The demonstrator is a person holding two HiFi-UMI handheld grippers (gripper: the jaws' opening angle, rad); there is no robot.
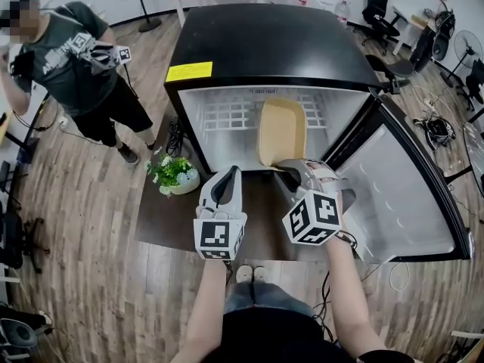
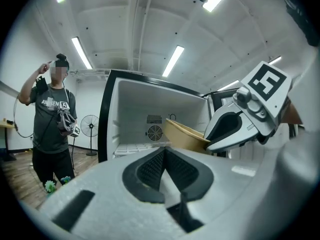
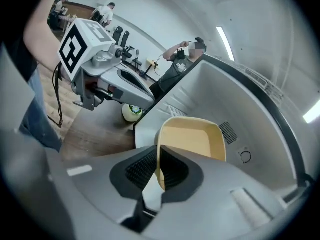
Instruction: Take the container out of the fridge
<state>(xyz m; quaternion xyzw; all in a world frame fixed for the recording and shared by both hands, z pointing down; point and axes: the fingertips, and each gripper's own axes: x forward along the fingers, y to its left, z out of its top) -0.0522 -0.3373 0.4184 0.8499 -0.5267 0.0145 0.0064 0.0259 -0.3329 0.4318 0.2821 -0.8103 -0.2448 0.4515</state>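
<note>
A small black fridge (image 1: pixel 272 48) stands open, its door (image 1: pixel 408 195) swung out to the right. A tan rectangular container (image 1: pixel 281 131) (image 3: pixel 192 139) (image 2: pixel 185 134) is tilted up at the fridge's mouth. My right gripper (image 1: pixel 281 166) (image 3: pixel 159 169) is shut on the container's near rim, the wall pinched between its pads. My left gripper (image 1: pixel 225 178) (image 2: pixel 164 171) hangs to the left of it in front of the fridge, shut with nothing between its pads.
A white wire shelf (image 1: pixel 227 119) lines the fridge's interior. A small potted plant (image 1: pixel 175 174) sits on the dark mat (image 1: pixel 162 218) left of the fridge. A person (image 1: pixel 72 66) stands at the far left on the wood floor. Office chairs (image 1: pixel 382 10) and fans are behind.
</note>
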